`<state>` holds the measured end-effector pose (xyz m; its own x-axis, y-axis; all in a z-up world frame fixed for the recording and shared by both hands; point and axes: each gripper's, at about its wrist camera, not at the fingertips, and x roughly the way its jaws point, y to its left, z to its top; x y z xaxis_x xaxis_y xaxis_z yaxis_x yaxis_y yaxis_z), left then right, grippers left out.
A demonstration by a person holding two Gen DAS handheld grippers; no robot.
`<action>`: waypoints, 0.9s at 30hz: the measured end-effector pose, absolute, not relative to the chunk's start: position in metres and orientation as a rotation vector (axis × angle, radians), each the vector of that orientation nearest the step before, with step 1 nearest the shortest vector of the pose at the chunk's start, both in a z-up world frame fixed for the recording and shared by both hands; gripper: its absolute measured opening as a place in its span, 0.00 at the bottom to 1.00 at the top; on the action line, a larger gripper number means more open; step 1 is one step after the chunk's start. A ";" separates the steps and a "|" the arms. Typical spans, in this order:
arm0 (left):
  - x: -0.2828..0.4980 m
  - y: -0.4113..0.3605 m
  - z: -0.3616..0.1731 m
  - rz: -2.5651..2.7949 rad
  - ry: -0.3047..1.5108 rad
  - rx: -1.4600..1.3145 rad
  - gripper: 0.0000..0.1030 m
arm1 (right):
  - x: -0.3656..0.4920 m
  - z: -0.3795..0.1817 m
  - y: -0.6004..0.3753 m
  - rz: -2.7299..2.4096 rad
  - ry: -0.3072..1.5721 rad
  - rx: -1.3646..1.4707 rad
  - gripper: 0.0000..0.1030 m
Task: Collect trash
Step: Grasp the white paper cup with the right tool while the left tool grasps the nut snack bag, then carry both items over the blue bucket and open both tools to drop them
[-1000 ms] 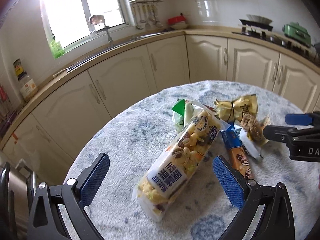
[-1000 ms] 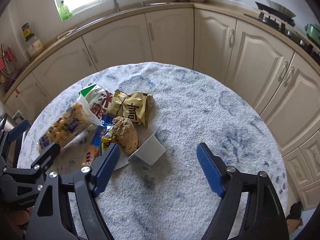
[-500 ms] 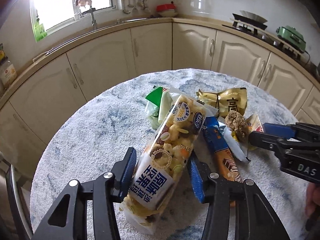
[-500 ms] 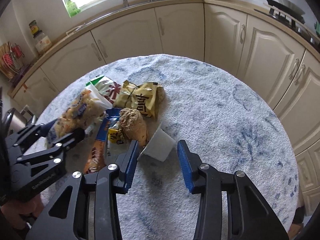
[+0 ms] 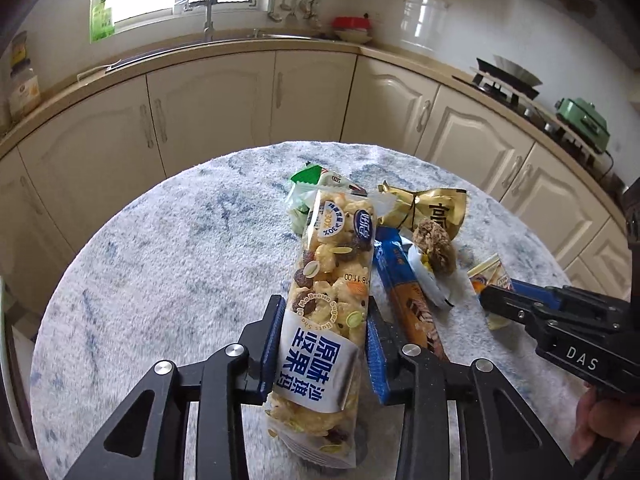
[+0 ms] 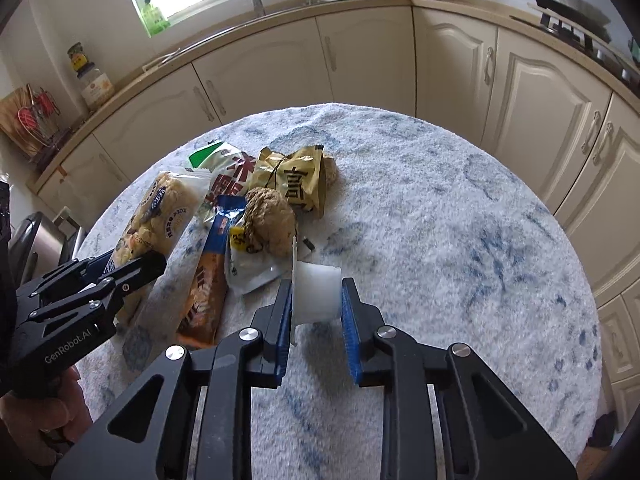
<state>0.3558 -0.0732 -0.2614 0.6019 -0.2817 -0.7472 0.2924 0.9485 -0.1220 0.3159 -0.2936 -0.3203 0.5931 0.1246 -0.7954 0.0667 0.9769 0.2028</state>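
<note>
A pile of trash lies on the round blue-and-white table (image 5: 160, 264). My left gripper (image 5: 322, 336) is shut on a long clear snack-mix bag (image 5: 328, 292), gripping its lower half; the bag also shows in the right wrist view (image 6: 156, 216). My right gripper (image 6: 316, 300) is shut on a small white plastic cup (image 6: 316, 292) lying on its side. Beside them lie a blue-orange wrapper (image 6: 208, 276), a brown bun (image 6: 268, 220), a gold wrapper (image 6: 296, 180) and a green-white-red packet (image 6: 224, 164).
Cream kitchen cabinets (image 6: 440, 60) curve around behind the table, with a sink and tap (image 5: 206, 16) under the window and a stove (image 5: 504, 80) at the right. A metal bin (image 6: 36, 240) stands at the table's left edge.
Both grippers went from wide open to shut: the left closed on the snack-mix bag, the right moved onto the white cup and closed on it.
</note>
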 end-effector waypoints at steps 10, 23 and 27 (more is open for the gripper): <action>0.285 -0.059 -0.228 -0.329 0.800 -0.001 0.31 | 0.260 -0.301 -0.292 0.044 0.906 0.244 0.22; 0.181 -0.101 -0.149 -0.455 0.609 0.059 0.31 | 0.173 -0.226 -0.334 -0.022 0.720 0.263 0.22; 0.154 -0.135 -0.133 -0.532 0.565 0.085 0.31 | 0.138 -0.207 -0.367 -0.085 0.663 0.281 0.22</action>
